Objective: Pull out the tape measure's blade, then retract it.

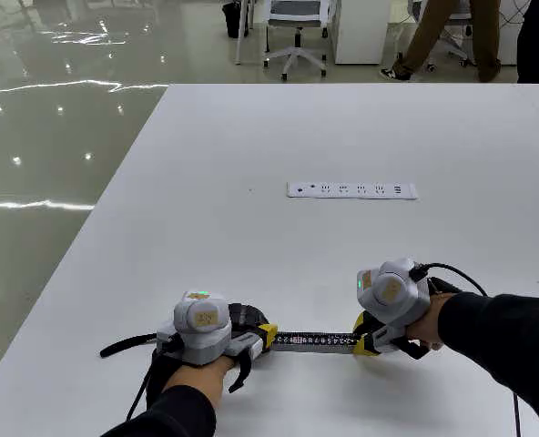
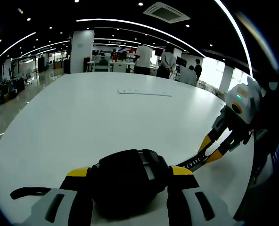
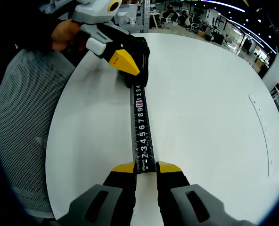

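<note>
— At the near edge of the table [image 1: 342,137], what is held, and by what?

— The tape measure [image 1: 248,319] is clamped by its black case between the jaws of the left gripper [image 2: 130,172]. Whether the case rests on the tabletop or is held just above it cannot be told. The blade [image 3: 141,127] is drawn out a short way toward the right, and its tip is pinched between the closed jaws of the right gripper [image 3: 146,168].

— Which step is in hand, then?

— The pull-out is judged to be under way, since only a short run of numbered blade is laid bare between case and tip.

— What is called for next?

— Either the grippers are to be moved further apart along the line of the blade, or the tip is to be guided back to the case slowly, pinched all the way so that the blade is not let snap home. A firm clamp on the case is needed throughout. The power strip [image 1: 351,190], well apart, is no hindrance.
</note>
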